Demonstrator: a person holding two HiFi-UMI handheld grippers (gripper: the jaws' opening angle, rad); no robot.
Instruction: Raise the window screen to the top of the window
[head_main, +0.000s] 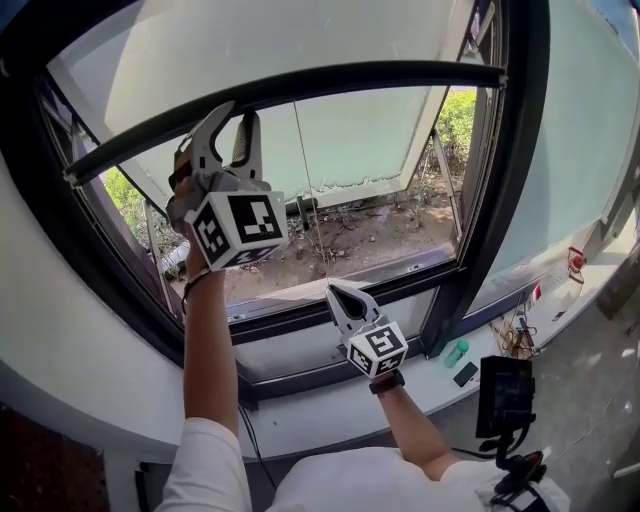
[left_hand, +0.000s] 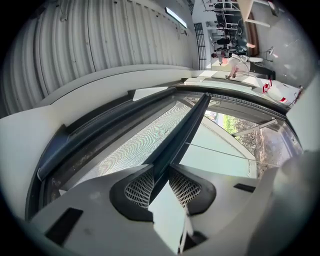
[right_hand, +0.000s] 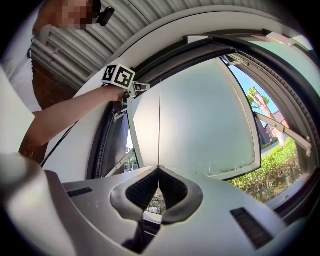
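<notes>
The window screen's dark bottom bar (head_main: 330, 82) slants across the window opening, with grey mesh (left_hand: 142, 142) above it. My left gripper (head_main: 233, 118) is raised at the left part of the bar and shut on it; the bar (left_hand: 187, 127) runs out from between the pads (left_hand: 140, 189). A thin pull cord (head_main: 308, 190) hangs from the bar. My right gripper (head_main: 333, 290) is lower, near the middle of the window, and shut on this cord (right_hand: 160, 125) at its lower end. The left gripper's marker cube (right_hand: 119, 75) shows at the upper left in the right gripper view.
The black window frame (head_main: 512, 180) surrounds the opening. Beyond it an outer glass pane (head_main: 350, 140) tilts outward over soil and bushes (right_hand: 270, 167). On the white sill at the right lie a green bottle (head_main: 456, 352) and a phone (head_main: 466, 374); a black device on a stand (head_main: 505, 395) is nearby.
</notes>
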